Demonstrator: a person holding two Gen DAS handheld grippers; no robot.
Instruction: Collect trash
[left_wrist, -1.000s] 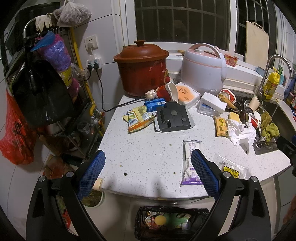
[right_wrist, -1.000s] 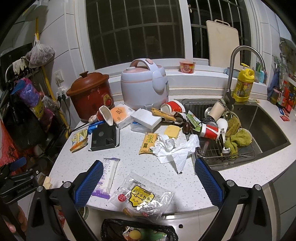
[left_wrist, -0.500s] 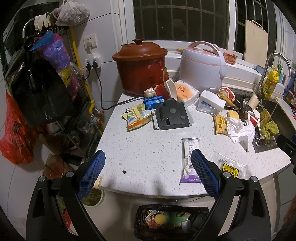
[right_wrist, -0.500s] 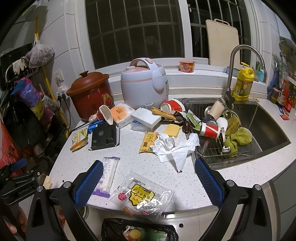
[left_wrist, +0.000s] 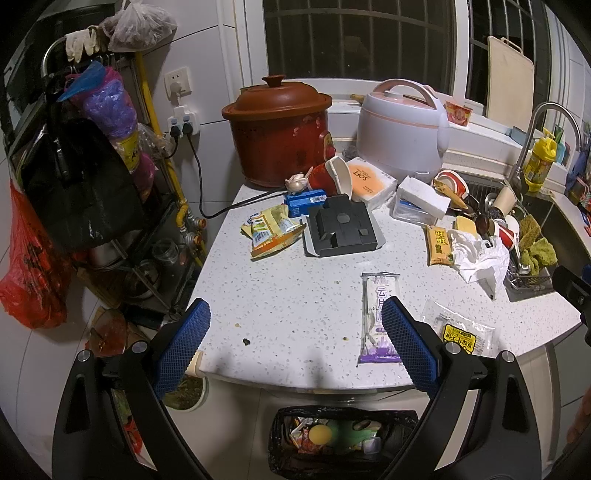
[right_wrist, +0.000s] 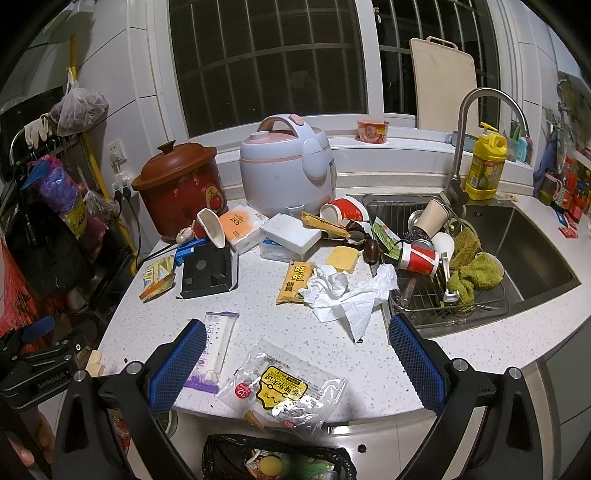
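Note:
Both grippers hover in front of the counter's near edge, above a black-lined trash bin (left_wrist: 341, 437) (right_wrist: 277, 459) on the floor. My left gripper (left_wrist: 295, 341) is open and empty; a purple-and-white wrapper (left_wrist: 378, 314) (right_wrist: 214, 343) lies by its right finger. My right gripper (right_wrist: 295, 354) is open and empty too, with a clear packet with a yellow label (right_wrist: 282, 387) (left_wrist: 458, 328) between its fingers at the counter edge. Farther back lie crumpled white paper (right_wrist: 343, 291), a yellow snack packet (right_wrist: 295, 282) and a yellow-green snack bag (left_wrist: 269, 230).
A black tray (left_wrist: 341, 229), red clay pot (left_wrist: 279, 127), rice cooker (left_wrist: 402, 125), tissue pack and red paper cups crowd the counter's back. The sink (right_wrist: 517, 243) with a dish rack lies right. Bags hang on a rack (left_wrist: 74, 166) at left.
Both views have drifted slightly back and up from the counter; the grippers stay open and nothing on the counter has moved.

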